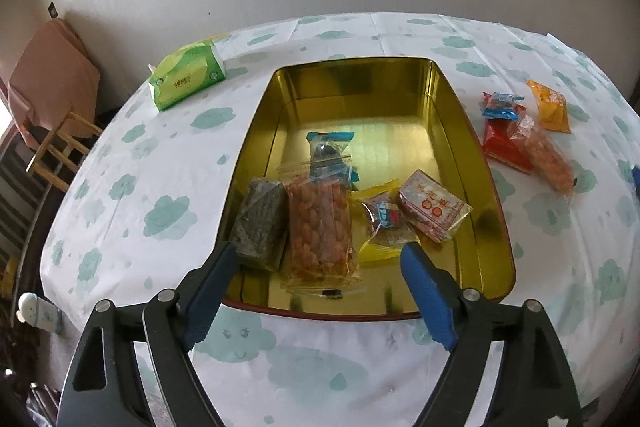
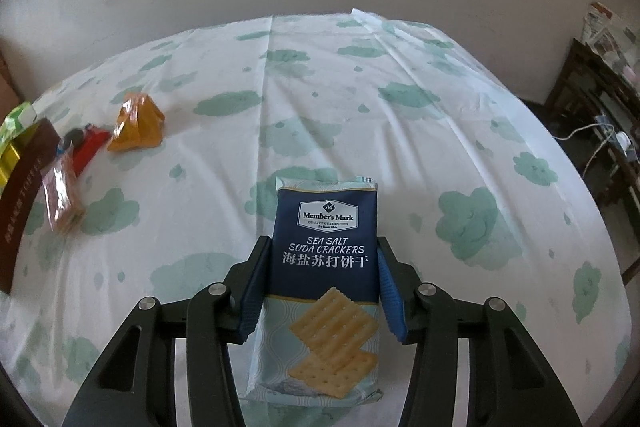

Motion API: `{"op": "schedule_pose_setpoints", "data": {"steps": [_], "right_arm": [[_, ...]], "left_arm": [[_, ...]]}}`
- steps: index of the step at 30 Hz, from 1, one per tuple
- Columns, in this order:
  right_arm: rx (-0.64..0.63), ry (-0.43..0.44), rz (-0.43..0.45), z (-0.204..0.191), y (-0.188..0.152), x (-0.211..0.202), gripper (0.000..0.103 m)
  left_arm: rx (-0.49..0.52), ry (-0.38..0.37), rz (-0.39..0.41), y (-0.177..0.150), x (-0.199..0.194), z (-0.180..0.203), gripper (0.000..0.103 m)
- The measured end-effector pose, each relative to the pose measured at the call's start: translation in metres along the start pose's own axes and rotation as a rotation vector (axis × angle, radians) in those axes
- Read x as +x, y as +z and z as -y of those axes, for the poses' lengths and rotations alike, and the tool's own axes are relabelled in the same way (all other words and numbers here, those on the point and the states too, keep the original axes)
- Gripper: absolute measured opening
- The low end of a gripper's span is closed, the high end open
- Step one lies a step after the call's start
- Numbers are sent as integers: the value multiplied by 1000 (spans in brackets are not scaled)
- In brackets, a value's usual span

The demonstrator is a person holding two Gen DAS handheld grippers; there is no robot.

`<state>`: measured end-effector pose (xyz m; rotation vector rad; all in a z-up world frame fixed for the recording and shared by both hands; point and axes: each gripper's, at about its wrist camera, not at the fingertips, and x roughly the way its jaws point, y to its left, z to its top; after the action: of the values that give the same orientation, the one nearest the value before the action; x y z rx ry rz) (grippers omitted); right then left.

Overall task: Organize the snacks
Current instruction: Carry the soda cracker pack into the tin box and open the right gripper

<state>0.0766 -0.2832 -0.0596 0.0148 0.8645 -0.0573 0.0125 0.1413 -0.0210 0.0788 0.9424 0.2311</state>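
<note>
The left tongs (image 1: pixel 320 259) hang released over the gold tin (image 1: pixel 496 187), where five snacks lie gathered; the right tongs (image 2: pixel 320 267) clench the cracker pack (image 2: pixel 324 259), near table (image 2: pixel 360 87) edge, likely tin-bound.

Left tongs (image 1: pixel 320 259) agape, right tongs (image 2: pixel 322 287) clamped

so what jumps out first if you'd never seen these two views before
In the left wrist view, a gold tin sits open mid-table with several wrapped snacks inside, the open left gripper poised over its near end. In the right wrist view, a navy pack of sea salt soda crackers fills the foreground, pinched in the right gripper. A few more snacks, including an orange packet, lie on the cloud-print cloth beside the tin.
</note>
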Motion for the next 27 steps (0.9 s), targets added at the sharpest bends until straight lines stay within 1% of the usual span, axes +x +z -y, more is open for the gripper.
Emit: {"op": "schedule_pose_setpoints", "data": {"steps": [5,8,11,21,27], "right_arm": [[-7,18,35,-10,11,-17,50],[-17,44,49,-22,18,-26,50],[-36,76,61,-36,22,-32,50],[-134,205,55,-106,19,-45,50],[-173,283,47,-146,19,-49,50]], "left_arm": [[-16,-18,20,1,-5,-3,87],[-27,-27,31,1,-8,-6,87],[-43,-25,32,2,-8,-12,90],[-127,-14,25,-2,-8,-40,90],[-192,16,10,-6,-5,-65,91]]}}
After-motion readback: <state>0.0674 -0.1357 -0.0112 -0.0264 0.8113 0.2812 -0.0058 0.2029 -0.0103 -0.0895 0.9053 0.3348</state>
